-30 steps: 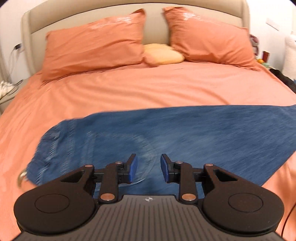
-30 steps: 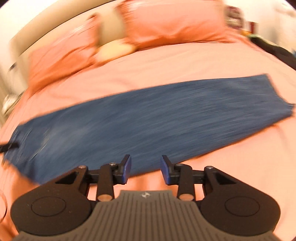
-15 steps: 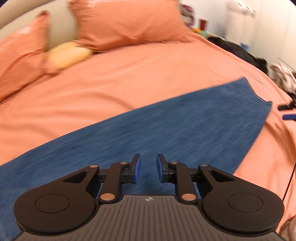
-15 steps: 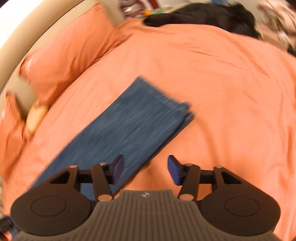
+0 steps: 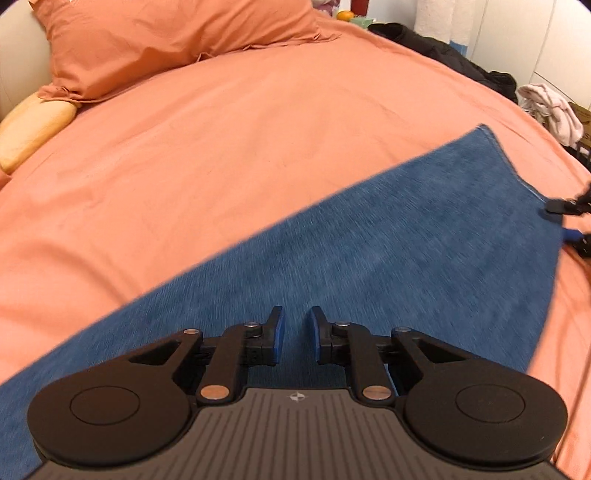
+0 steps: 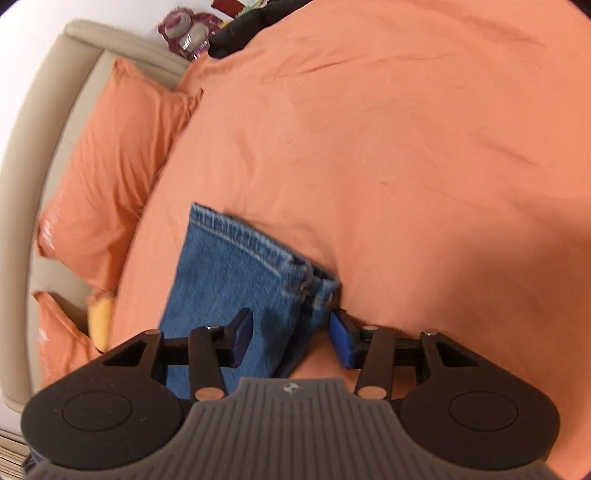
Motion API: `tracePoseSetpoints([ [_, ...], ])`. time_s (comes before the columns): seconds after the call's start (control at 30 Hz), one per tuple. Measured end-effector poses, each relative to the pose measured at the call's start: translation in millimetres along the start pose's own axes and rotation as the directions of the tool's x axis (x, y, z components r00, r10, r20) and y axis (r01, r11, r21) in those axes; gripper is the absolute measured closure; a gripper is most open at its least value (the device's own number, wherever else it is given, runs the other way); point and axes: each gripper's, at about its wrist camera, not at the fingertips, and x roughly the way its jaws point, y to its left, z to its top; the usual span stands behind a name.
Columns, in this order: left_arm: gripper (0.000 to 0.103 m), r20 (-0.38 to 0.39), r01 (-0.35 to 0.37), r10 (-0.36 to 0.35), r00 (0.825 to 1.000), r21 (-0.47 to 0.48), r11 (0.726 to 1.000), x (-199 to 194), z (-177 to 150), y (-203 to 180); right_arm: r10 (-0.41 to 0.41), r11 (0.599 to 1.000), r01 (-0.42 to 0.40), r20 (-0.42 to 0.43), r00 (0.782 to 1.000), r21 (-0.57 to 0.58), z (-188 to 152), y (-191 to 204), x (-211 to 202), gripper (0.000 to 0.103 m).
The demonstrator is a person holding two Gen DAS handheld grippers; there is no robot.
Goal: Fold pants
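Blue jeans (image 5: 369,258) lie flat and lengthwise on the orange bed. My left gripper (image 5: 294,338) is open and empty, hovering low over the middle of the leg. In the right wrist view the hem end of the jeans (image 6: 236,280) lies just ahead, and my right gripper (image 6: 291,338) is open with its jaws on either side of the near hem corner, not closed on it. The right gripper's fingertips (image 5: 557,206) show at the hem at the far right of the left wrist view.
Orange pillows (image 5: 166,40) and a yellow cushion (image 5: 33,125) lie at the headboard (image 6: 40,177). Dark clothes (image 5: 443,51) and a pale garment (image 5: 550,110) lie beyond the bed's right side. A plush toy (image 6: 184,33) sits by the headboard.
Both grippers moved right along the jeans from the waist end toward the hem. The right gripper opened wider and dropped down over the hem corner.
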Motion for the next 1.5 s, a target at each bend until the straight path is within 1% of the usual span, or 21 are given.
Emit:
tracePoseSetpoints([
  [0.07, 0.088, 0.004, -0.009, 0.009, 1.000, -0.017, 1.000, 11.4, 11.2, 3.6, 0.029, 0.999, -0.029, 0.006, 1.000, 0.014, 2.1, -3.8, 4.7, 0.063],
  [0.13, 0.090, 0.008, -0.013, 0.014, 1.000, -0.042, 0.999, 20.9, 21.7, 7.8, 0.022, 1.000, -0.022, 0.010, 1.000, -0.003, 3.9, -4.4, 8.2, 0.079],
  [0.17, 0.093, 0.007, -0.017, 0.017, 1.000, -0.049, 0.999, 25.1, 25.5, 9.3, 0.020, 1.000, -0.020, 0.009, 1.000, -0.010, 5.3, -5.1, 9.9, 0.081],
  [0.23, 0.095, -0.014, -0.014, 0.013, 1.000, -0.064, 0.998, 33.3, 30.6, 11.6, 0.039, 0.999, -0.039, 0.009, 0.999, -0.006, 8.0, -7.9, 13.0, 0.084],
  [0.3, 0.097, -0.014, -0.018, 0.017, 1.000, -0.059, 0.998, 36.7, 32.2, 11.3, 0.041, 0.999, -0.040, 0.009, 0.999, -0.018, 9.1, -8.5, 14.6, 0.087],
  [0.4, 0.097, -0.019, -0.021, 0.020, 1.000, -0.067, 0.998, 36.5, 33.2, 11.1, 0.016, 0.997, -0.014, 0.018, 1.000, -0.074, 6.9, -2.9, 12.1, 0.089],
  [0.5, 0.098, -0.026, -0.024, 0.022, 0.999, -0.058, 0.998, 26.6, 30.2, 6.8, -0.011, 0.993, 0.015, 0.032, 0.999, -0.120, 6.9, 10.2, 7.9, 0.091],
  [0.6, 0.098, -0.049, 0.003, -0.003, 0.999, -0.013, 1.000, 12.8, 17.4, -5.7, -0.037, 0.986, 0.043, 0.037, 0.999, -0.161, 8.4, 23.4, 1.1, 0.091],
  [0.77, 0.099, -0.086, 0.062, -0.056, 0.995, 0.070, 0.996, -8.7, -13.4, -38.8, -0.081, 0.967, 0.091, 0.048, 0.996, -0.240, 8.5, 46.3, -10.4, 0.093],
  [0.83, 0.102, -0.106, 0.087, -0.078, 0.991, 0.087, 0.992, -15.8, -26.9, -50.4, -0.091, 0.959, 0.103, 0.057, 0.994, -0.263, 8.4, 57.0, -15.1, 0.093],
  [0.97, 0.103, -0.132, 0.125, -0.111, 0.985, 0.105, 0.987, -29.7, -47.5, -70.3, -0.093, 0.938, 0.113, 0.075, 0.993, -0.328, 7.0, 85.5, -26.9, 0.095],
  [1.1, 0.103, -0.147, 0.178, -0.166, 0.975, 0.071, 0.982, -44.6, -63.7, -79.6, -0.083, 0.889, 0.113, 0.088, 0.993, -0.444, -0.2, 126.3, -44.6, 0.096],
  [1.17, 0.103, -0.144, 0.178, -0.166, 0.976, 0.081, 0.981, -55.2, -73.5, -81.3, -0.067, 0.853, 0.105, 0.092, 0.993, -0.511, -6.6, 151.0, -55.5, 0.096],
  [1.2, 0.103, -0.147, 0.191, -0.179, 0.973, 0.075, 0.979, -59.0, -79.3, -81.8, -0.060, 0.830, 0.102, 0.094, 0.994, -0.548, -10.9, 164.5, -61.2, 0.097],
  [1.23, 0.103, -0.159, 0.228, -0.217, 0.963, 0.054, 0.972, -64.2, -84.4, -78.7, -0.053, 0.806, 0.099, 0.096, 0.994, -0.584, -16.0, 177.8, -67.0, 0.097],
  [1.27, 0.099, -0.166, 0.269, -0.261, 0.951, 0.028, 0.963, -71.0, -89.5, -73.6, -0.044, 0.779, 0.095, 0.097, 0.994, -0.619, -22.0, 192.1, -72.8, 0.097],
  [1.3, 0.097, -0.162, 0.281, -0.275, 0.948, 0.017, 0.959, -78.9, -95.0, -69.1, -0.035, 0.752, 0.091, 0.099, 0.995, -0.653, -28.9, 206.2, -78.2, 0.097],
  [1.37, 0.097, -0.141, 0.264, -0.258, 0.956, 0.021, 0.964, -96.5, -106.6, -58.8, -0.015, 0.698, 0.082, 0.100, 0.995, -0.711, -43.4, 234.7, -88.9, 0.097],
  [1.5, 0.097, -0.106, 0.233, -0.233, 0.967, -0.010, 0.972, -129.0, -124.6, -25.5, 0.007, 0.608, 0.069, 0.092, 0.996, -0.791, -78.8, 288.6, -101.7, 0.097],
])
